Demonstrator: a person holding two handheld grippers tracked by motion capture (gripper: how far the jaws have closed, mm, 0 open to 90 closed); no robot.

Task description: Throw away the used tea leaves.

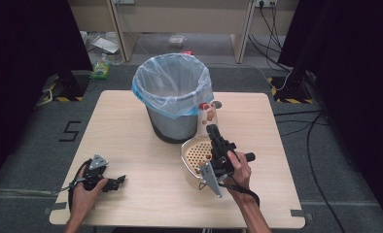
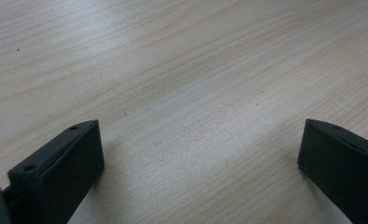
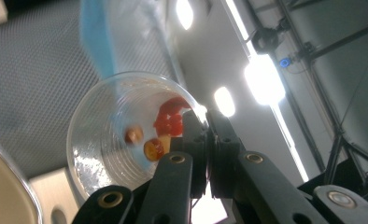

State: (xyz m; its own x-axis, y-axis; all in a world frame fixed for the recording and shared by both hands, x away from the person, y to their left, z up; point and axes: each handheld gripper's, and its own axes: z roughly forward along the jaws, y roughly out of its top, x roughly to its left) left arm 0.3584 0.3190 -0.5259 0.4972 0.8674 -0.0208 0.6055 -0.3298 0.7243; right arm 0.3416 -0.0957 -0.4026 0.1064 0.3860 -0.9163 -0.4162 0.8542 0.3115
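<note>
The right gripper (image 3: 205, 122) is clenched on the thin rim of a clear plastic cup (image 3: 112, 140). The cup is round and see-through, with little rings down its smooth wall. Small red and yellow food bits (image 3: 166, 123) stick inside it near the pinched rim. From the high view, the right gripper (image 1: 212, 130) holds the cup (image 1: 209, 112) up at about 3 o'clock from the trash bin (image 1: 172, 97), just beside its top. The bin is round and grey, and a thin, crinkly plastic bag (image 1: 167, 80) with a blue edge lines it and folds over its rim. Under the right gripper, at about 5 o'clock from the bin, sits a cream-coloured strainer bowl (image 1: 193, 156) with many tiny round holes in its floor. The table (image 1: 131, 141) is pale wood with soft straight grain lines and rounded corners. The left gripper (image 1: 116, 181) rests near the table's front left corner, at about 7 o'clock from the bin and well apart from it. In the left gripper view, its two black blocky jaws stand wide apart, released, with bare smooth wood (image 2: 187, 93) between them and nothing in their hold.
</note>
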